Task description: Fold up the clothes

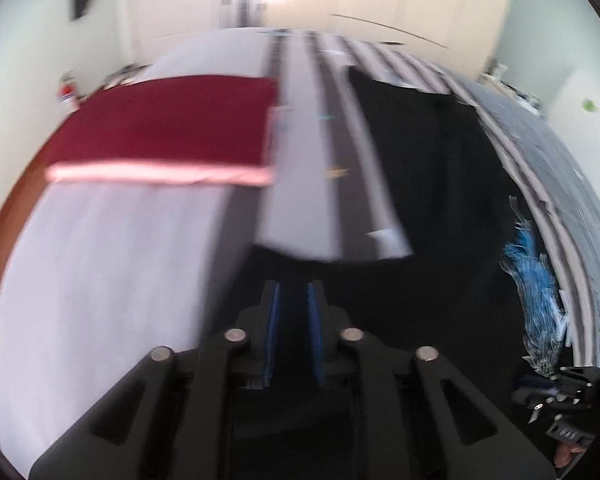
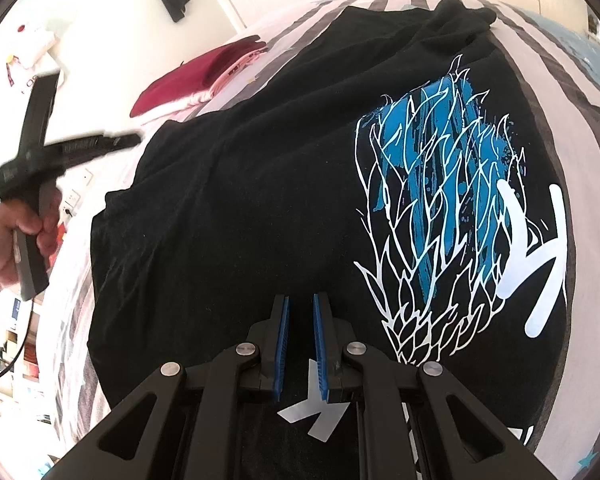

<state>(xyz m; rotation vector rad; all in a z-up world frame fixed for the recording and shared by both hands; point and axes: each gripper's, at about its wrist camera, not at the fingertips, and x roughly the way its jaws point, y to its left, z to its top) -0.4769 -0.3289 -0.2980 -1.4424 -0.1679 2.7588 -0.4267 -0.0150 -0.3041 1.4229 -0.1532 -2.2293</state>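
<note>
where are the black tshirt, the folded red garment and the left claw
black tshirt (image 2: 240, 208): right wrist view, on the plain black cloth left of the print
folded red garment (image 1: 168, 120): left wrist view, on its red top face
left claw (image 1: 293, 332): left wrist view, midway between its blue pads

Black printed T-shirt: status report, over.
Left hand-held gripper slightly open, empty. Right hand-held gripper slightly open, empty. Black printed T-shirt spread on striped bed. Nothing in the way.
</note>
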